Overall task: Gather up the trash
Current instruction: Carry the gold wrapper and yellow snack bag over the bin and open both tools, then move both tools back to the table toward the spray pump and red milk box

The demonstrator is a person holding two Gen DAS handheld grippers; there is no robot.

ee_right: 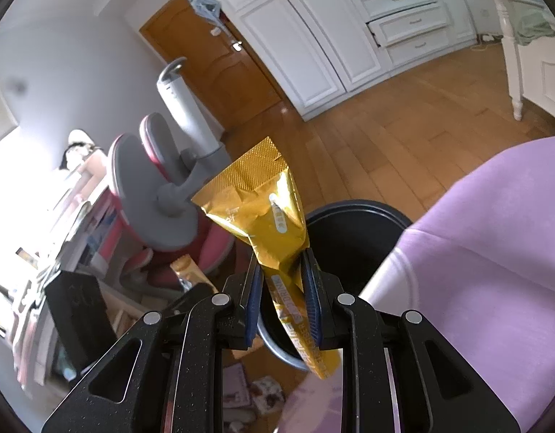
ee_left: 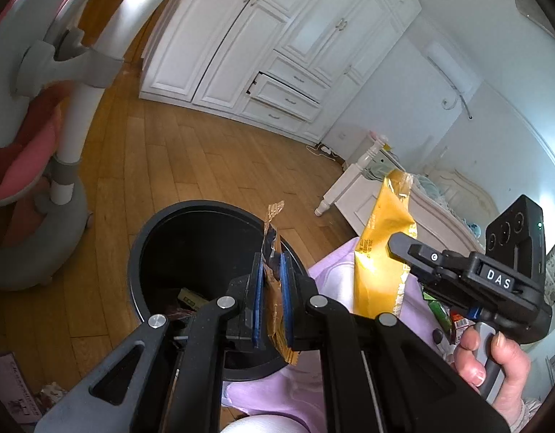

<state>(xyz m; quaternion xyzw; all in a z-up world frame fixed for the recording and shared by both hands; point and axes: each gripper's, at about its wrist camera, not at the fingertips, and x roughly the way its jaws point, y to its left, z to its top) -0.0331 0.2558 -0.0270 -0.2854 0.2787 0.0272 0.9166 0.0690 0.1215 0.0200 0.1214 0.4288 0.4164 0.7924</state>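
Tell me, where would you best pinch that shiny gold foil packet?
Across its narrow lower stretch, from the flat faces, just as the right gripper is clamped now. The shiny gold foil packet is thin and flat there, so the blue pads press both faces squarely; its upper end fans out wide and crinkly, probably slipperier.

A crumpled brown-gold wrapper (ee_left: 272, 281) stands on edge, pinched between blue pads, its torn top sticking up over the rim of the black round bin (ee_left: 140, 249). A larger glossy yellow-gold pouch (ee_right: 274, 216) with printed lettering and a crimped, embossed top seal points upward and is clamped at its narrow lower part, above the bin's near edge. Inside the bin (ee_right: 364, 209) a few scraps lie at the bottom, among them a pale green packet (ee_left: 192, 297).
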